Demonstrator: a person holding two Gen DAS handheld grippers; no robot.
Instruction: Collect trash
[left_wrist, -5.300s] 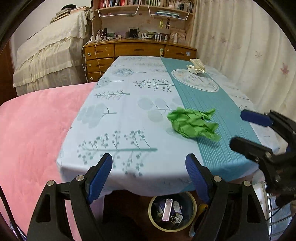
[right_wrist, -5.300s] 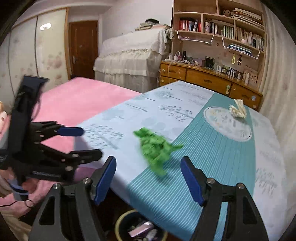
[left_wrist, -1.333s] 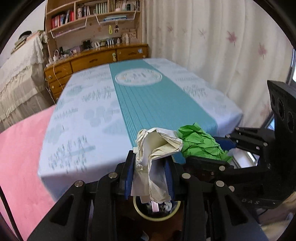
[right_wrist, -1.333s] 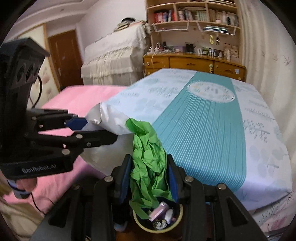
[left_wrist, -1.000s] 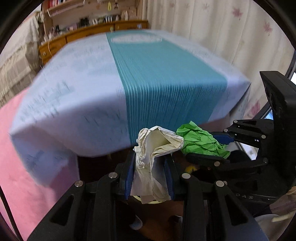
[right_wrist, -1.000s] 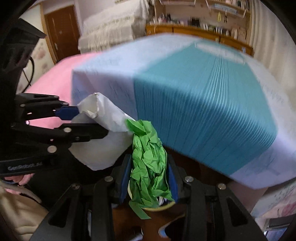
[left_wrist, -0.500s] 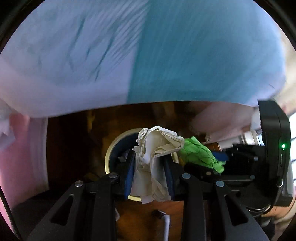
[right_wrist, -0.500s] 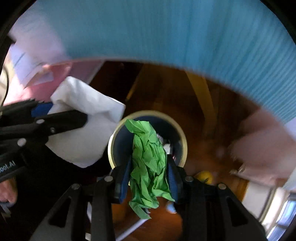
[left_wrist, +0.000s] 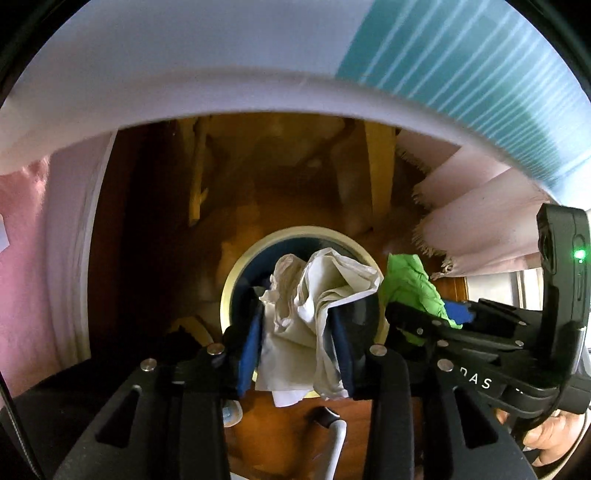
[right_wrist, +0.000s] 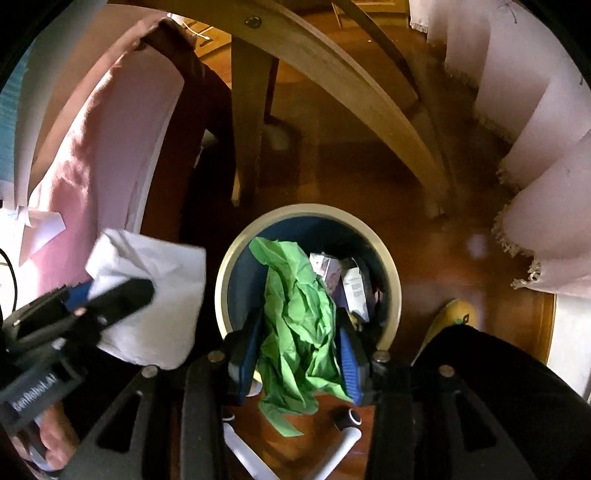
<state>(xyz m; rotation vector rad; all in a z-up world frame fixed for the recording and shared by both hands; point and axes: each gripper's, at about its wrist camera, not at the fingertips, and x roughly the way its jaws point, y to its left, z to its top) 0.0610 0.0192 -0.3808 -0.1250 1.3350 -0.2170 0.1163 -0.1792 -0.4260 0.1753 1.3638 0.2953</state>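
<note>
Both tongs easing open over the bin (right_wrist: 391, 280): left (left_wrist: 295, 347) round white paper (left_wrist: 317, 295), right (right_wrist: 299, 347) round green paper (right_wrist: 295, 314). Best held centred above the rim, let go fully, then lifted straight up.

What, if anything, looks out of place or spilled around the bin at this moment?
Nothing stands out. The white crumpled paper sits between the left gripper pads and the green crumpled paper between the right gripper pads, both jaws opening above the trash bin. Earlier trash lies inside the bin; nothing looks spilled on the floor.
</note>
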